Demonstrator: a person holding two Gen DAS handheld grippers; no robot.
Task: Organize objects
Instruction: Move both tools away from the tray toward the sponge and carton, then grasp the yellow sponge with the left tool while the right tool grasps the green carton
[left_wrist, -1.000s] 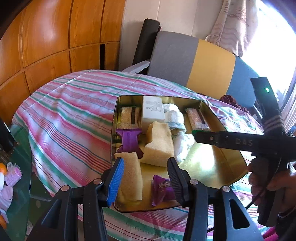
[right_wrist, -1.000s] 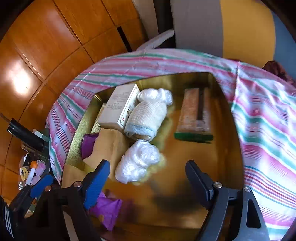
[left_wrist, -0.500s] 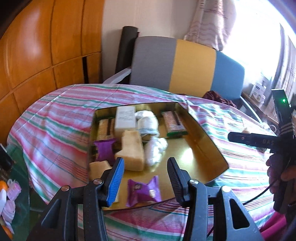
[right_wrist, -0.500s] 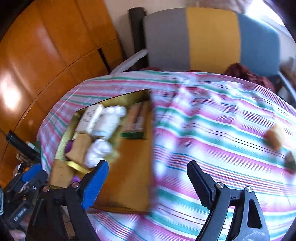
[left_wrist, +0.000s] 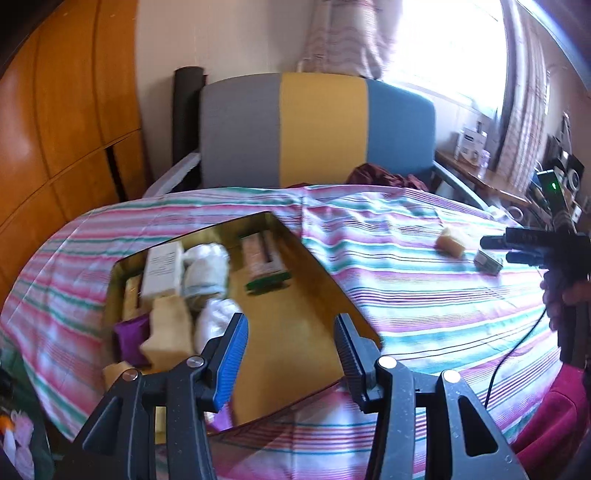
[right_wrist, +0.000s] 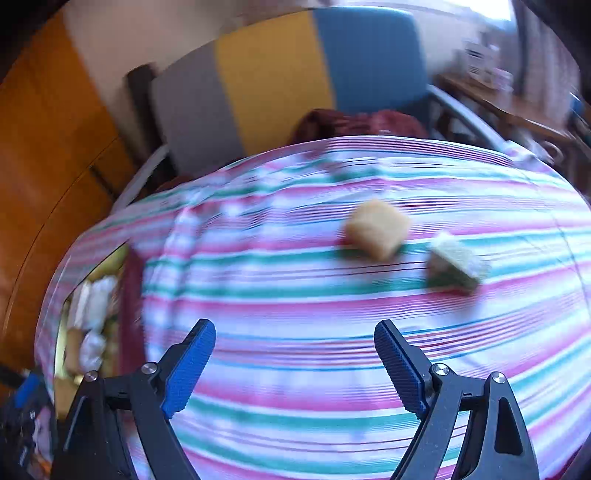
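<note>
Spongy tan block (right_wrist: 376, 229) rests on striped cloth (right_wrist: 295, 295).

Home living/dining rm. Table w/ striped cloth (left_wrist: 424, 295) is the anchor: behind it a grey-yellow-blue upholstered chair (left_wrist: 317, 129), left of it wood wall panels (left_wrist: 55, 129), right-rear a curtained window (left_wrist: 447, 48) and cluttered side shelf (left_wrist: 480, 173).
</note>
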